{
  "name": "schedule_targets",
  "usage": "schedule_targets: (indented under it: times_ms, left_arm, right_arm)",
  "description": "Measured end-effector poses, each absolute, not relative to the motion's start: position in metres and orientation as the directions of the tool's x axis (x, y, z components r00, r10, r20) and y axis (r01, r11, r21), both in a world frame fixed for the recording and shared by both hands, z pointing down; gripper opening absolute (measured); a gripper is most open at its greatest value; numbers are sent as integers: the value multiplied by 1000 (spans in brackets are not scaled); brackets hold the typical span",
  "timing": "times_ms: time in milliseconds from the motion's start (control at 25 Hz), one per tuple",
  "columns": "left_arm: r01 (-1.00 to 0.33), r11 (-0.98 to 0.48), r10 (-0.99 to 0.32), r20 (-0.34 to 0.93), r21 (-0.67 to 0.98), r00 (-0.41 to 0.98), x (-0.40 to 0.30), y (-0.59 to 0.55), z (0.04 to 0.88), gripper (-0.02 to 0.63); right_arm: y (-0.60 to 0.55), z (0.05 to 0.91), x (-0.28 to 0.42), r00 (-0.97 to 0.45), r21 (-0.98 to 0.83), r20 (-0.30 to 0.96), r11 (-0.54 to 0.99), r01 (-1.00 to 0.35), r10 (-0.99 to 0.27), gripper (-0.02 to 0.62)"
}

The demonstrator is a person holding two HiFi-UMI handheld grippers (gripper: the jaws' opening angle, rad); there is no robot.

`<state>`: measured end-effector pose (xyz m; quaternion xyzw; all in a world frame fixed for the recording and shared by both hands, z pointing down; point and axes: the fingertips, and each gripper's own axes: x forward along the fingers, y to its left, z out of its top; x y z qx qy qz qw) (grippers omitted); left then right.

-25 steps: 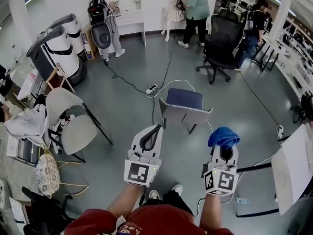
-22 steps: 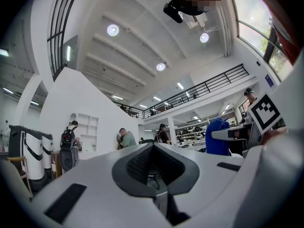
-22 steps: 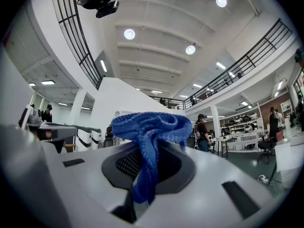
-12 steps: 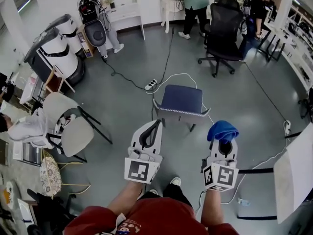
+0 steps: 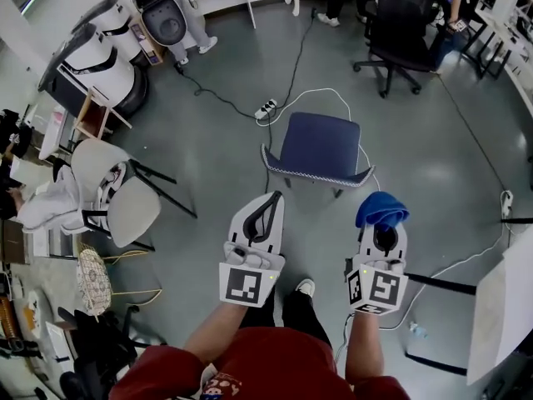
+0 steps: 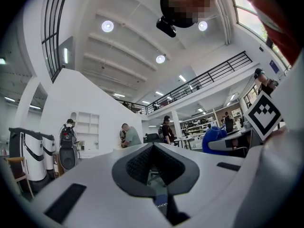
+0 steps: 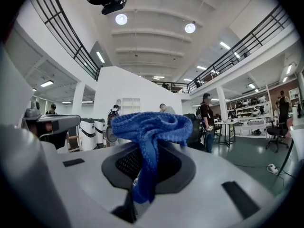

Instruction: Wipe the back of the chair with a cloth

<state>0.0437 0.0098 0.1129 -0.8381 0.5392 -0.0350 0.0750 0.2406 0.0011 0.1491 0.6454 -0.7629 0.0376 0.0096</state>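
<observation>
Seen from the head camera, a person in a red top stood on a grey floor (image 5: 216,165) and held a white gripper in each hand, both pointing forward. A chair (image 5: 321,147) with a dark blue seat stood just ahead of them, its backrest on the side nearest the person and showing as a pale patterned band. Neither gripper touched the chair.

The right gripper (image 5: 382,235) had its jaws clamped on a blue cloth (image 5: 381,209), which bunched in a loose bundle over the tips, near the chair's right rear corner. In the right gripper view the cloth (image 7: 151,127) rose from between the closed jaws of the right gripper (image 7: 142,175), with a knitted fold flopping over the top and a strip running down into the slot.

The left gripper (image 5: 268,208) hovered just short of the backrest, left of the cloth. In the left gripper view the jaws of the left gripper (image 6: 153,148) were pressed together with nothing held between them; a sliver of the chair's blue and patterned edge (image 6: 161,202) showed through the narrow gap below.

Further off, a white power strip (image 5: 266,108) with trailing cables lay on the floor beyond the chair. A pale chair (image 5: 125,202) draped with clothing stood to the left, and a black office chair (image 5: 398,19) stood at the upper right.
</observation>
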Motion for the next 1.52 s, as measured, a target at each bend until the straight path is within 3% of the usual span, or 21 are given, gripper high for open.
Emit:
schedule_targets:
  times_ms: [240, 720, 1000, 1520]
  left_arm:
    - [-867, -455, -874, -87, -205, 479, 43, -15, 155, 14]
    - [-830, -538, -827, -100, -149, 554, 27, -59, 260, 14]
    - [-803, -579, -801, -87, -140, 592, 34, -71, 302, 14]
    - [-862, -489, -867, -36, -136, 497, 40, -75, 386, 14]
  right_arm:
    - [-24, 228, 226, -135, -38, 207, 130, -991, -969, 61]
    - [-68, 378, 207, -46, 3, 438, 52, -999, -898, 61]
    - [-85, 406, 217, -14, 8, 475, 21, -1000, -880, 61]
    - [-118, 505, 226, -105, -32, 540, 104, -994, -835, 61]
